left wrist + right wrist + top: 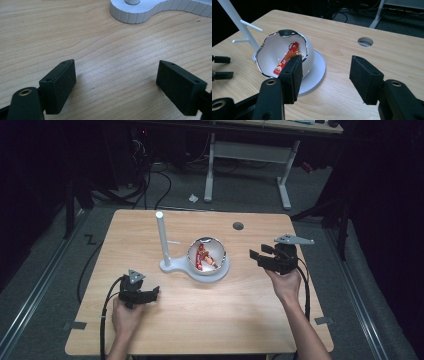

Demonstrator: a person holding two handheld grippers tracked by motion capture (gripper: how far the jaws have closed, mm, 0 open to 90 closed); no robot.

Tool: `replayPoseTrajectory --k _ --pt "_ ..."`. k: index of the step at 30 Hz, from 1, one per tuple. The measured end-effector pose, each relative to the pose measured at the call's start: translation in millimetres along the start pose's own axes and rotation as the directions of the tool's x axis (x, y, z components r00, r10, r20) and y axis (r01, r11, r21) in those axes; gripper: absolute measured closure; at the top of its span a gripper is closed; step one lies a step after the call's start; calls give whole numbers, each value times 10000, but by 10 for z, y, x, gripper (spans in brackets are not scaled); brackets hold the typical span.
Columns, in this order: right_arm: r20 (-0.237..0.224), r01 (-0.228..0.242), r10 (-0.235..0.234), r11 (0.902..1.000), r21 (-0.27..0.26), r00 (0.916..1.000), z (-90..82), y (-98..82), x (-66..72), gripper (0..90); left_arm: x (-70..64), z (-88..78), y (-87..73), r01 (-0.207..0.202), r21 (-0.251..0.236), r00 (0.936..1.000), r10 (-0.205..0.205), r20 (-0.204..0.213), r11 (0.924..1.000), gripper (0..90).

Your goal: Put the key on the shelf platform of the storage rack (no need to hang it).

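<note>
Left gripper (150, 294) low over the desk (210, 320) near its front-left, jaws wide apart, nothing held. Right gripper (261, 256) toward the right edge, equally wide, empty. Mid-desk, white bowl (220, 251) holds a red strap (287, 58); white post (162, 237) beside.

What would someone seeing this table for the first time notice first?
Probably the white bowl with the wavy rim, near the middle of the wooden table, with a red strap lying inside it. It sits on a white stand whose post rises at the bowl's left in the high view. The left gripper and right gripper, both open and empty, flank it.
</note>
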State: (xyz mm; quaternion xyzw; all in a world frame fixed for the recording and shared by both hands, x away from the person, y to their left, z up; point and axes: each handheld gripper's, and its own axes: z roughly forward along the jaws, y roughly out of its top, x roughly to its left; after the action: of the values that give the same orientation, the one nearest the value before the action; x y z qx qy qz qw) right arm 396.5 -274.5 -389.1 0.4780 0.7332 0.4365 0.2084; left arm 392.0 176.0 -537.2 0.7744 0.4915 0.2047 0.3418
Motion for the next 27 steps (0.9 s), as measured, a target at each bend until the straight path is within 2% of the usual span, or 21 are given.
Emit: replayPoseTrajectory --k 14,20,27 --pt "209 -18 17 10000 50 9998 -186 -59 -54 453 0 0 0 0 0 10000 0 1 10000 166" --pt "314 -293 290 9995 95 9991 -253 -147 -131 456 0 0 0 3 -1 10000 -3 1 10000 166" --pt "400 -592 597 9982 -127 9974 -360 -246 -213 460 0 0 0 3 1 10000 -3 0 10000 167"
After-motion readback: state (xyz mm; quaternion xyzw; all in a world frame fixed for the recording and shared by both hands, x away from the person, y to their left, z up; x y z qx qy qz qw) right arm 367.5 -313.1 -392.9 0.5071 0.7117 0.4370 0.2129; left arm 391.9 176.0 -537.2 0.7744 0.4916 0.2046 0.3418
